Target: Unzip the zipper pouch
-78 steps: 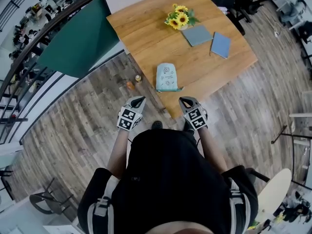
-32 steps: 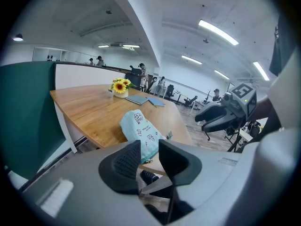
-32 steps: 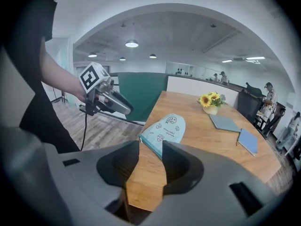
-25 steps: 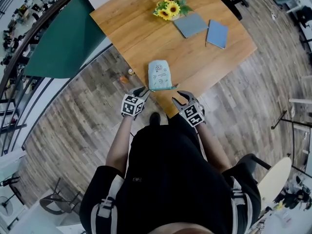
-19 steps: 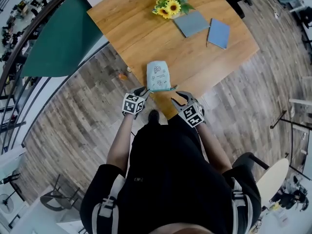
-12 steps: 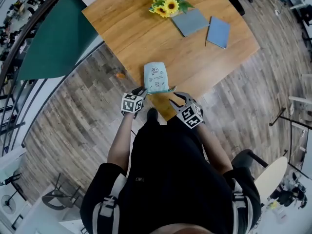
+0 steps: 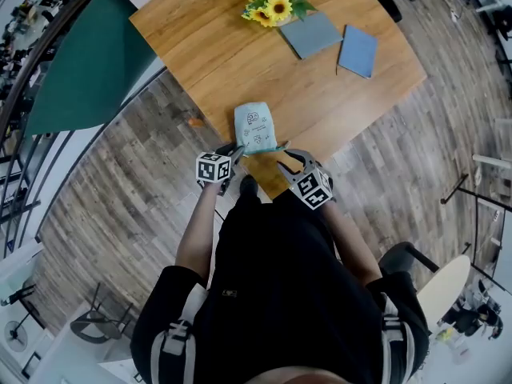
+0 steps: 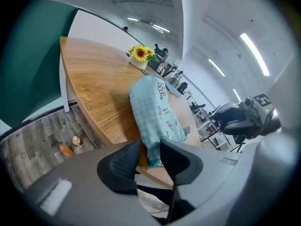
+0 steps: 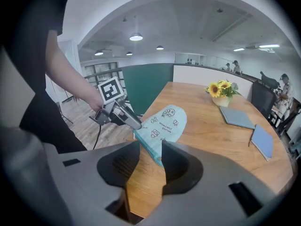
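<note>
A pale blue checked zipper pouch [image 7: 254, 126] lies near the front edge of the wooden table [image 7: 224, 54]. My left gripper [image 7: 233, 150] is at the pouch's near left corner. In the left gripper view that corner of the pouch [image 8: 155, 112] sits between the jaws of my left gripper [image 8: 149, 160], which are opening, with bare table showing beside it. My right gripper [image 7: 282, 158] is at the pouch's near right end, open. The right gripper view shows the pouch [image 9: 162, 124] edge between the spread jaws of my right gripper [image 9: 150, 161], and the left gripper [image 9: 123, 117] opposite.
A sunflower vase [image 7: 274, 8], a grey notebook [image 7: 314, 34] and a blue notebook [image 7: 358, 51] lie at the table's far side. A green panel [image 7: 80, 70] stands left. Small bottles [image 8: 73, 141] sit on the floor by the table's edge.
Both grippers have moved forward from in front of my body to the pouch's near end. The left gripper has reached its left corner, the right gripper its right end.
</note>
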Demonstrator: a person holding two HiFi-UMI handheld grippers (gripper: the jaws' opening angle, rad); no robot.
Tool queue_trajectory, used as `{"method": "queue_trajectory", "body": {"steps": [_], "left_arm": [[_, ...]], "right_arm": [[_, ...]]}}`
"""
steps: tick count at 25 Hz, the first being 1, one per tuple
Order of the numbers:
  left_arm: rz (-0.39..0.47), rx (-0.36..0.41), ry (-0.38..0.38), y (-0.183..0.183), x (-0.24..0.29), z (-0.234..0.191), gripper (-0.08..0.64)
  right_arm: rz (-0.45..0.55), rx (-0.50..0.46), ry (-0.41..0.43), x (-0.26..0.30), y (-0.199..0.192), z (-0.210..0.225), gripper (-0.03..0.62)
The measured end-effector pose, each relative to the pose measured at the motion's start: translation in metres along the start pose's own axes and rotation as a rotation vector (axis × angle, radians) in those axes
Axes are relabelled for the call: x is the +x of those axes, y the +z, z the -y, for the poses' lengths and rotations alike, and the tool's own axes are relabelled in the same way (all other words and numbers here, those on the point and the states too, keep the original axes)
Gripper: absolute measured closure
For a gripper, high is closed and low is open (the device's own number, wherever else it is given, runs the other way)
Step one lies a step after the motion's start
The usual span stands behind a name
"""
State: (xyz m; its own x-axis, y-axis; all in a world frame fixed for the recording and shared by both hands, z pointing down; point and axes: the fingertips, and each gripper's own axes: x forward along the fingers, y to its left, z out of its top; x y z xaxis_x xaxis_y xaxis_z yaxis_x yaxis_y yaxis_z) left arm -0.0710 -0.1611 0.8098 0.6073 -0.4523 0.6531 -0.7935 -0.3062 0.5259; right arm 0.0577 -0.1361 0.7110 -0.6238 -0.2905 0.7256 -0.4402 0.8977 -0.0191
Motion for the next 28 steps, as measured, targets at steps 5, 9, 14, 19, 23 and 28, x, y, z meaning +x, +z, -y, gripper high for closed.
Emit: {"method": "queue_trajectory", "body": {"steps": [5,9,14,19,23,28], "left_arm": [[-0.025,-0.037,-0.051,-0.006,0.003,0.009,0.425],[-0.051,-0.020,-0.068,-0.008,0.008,0.016,0.496],[-0.056,-0.025,-0.101,-0.008,0.011,0.023,0.538],[-0.035,-0.053,-0.144,-0.006,0.008,0.036,0.548],[-0.009,-0.070,-0.166,0.000,0.007,0.045,0.551],[0.026,-0.073,-0.194,0.010,0.006,0.057,0.552]], "right_arm": [[0.002,-0.004,0.009,0.002,0.003,-0.004,0.445],[0.004,-0.009,0.013,0.002,0.004,-0.005,0.446],[0.007,-0.012,0.010,0.000,0.003,-0.005,0.451],[0.009,-0.007,-0.002,-0.008,-0.004,-0.006,0.454],[0.016,-0.005,-0.012,-0.014,-0.006,-0.005,0.454],[0.029,-0.002,-0.022,-0.018,-0.007,-0.005,0.456]]}}
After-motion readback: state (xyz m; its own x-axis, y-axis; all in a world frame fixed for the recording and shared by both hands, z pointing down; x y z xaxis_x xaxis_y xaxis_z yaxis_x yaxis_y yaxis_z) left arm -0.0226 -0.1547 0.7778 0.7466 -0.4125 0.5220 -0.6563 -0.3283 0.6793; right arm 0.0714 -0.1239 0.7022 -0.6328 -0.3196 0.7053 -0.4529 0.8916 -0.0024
